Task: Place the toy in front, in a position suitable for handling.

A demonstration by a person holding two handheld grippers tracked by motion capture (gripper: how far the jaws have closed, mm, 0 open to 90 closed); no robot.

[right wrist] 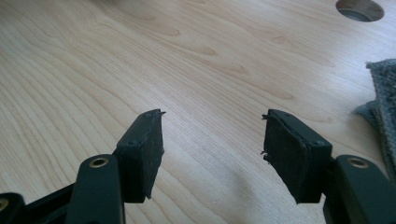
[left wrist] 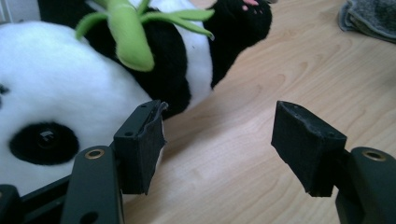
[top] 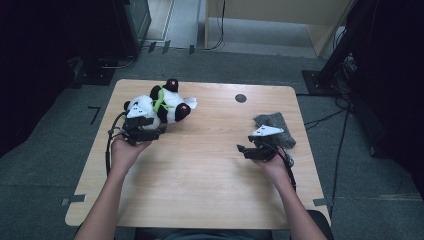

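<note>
Plush panda [top: 160, 105] lying near the table's [top: 200, 165] far-left corner. Left gripper [left wrist: 219, 140], jaws spread and holding nothing, sits just beside the panda's head, one jaw brushing the white fur. Right gripper [right wrist: 212, 149], jaws likewise spread over bare wood, waits beside the grey cloth [top: 275, 127] near the right edge. Risk: closing here would pinch loose fur, and the toy could slip free.

Plush panda [top: 159, 106], black-and-white, green leaf sprig on chest, pink paw pads. Lying on back, far-left of table, head toward near edge, legs up.
</note>
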